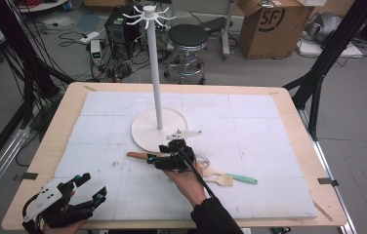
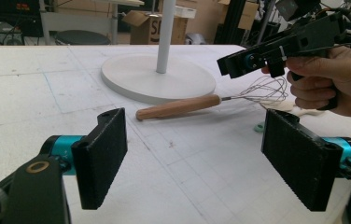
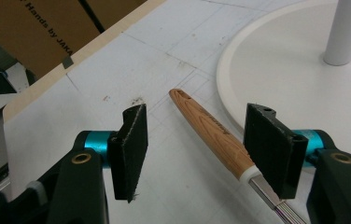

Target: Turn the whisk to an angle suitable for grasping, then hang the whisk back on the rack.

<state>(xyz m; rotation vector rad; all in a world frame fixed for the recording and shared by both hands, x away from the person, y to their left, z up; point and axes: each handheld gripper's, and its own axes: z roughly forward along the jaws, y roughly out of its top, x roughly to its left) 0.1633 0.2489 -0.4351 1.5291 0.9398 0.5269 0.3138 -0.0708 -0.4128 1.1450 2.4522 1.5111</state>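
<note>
R tongs [image 3: 194, 151]: jaws wide apart, nothing gripped. They hang just above the whisk [image 3: 215, 135]; its handle runs between the two pads w/o touching either. L tongs [image 2: 197, 158]: jaws also wide, empty, near the front-left corner of the surface [image 1: 289, 105], well apart from the whisk.

Whisk lies flat on the surface, just in front of the stand [image 1: 158, 127], handle end pointing left in the high view, wire end under the R tongs.

Materials/shapes: whisk handle is grained wood, round and tapered, w/ a white collar, then thin steel wires forming a loop cage. Tong pads are flat black rectangles w/ a rough face, on teal hubs. Stand is a smooth white round disc w/ a straight white pole and hooked arms at the top. Surface is white foam-like sheet marked in squares, w/ a light wood border. A spatula [image 1: 230, 178] w/ a pale blade and green handle lies just right of the R hand.

Count: 2 tongs, 1 whisk, 1 stand, 1 spatula.
</note>
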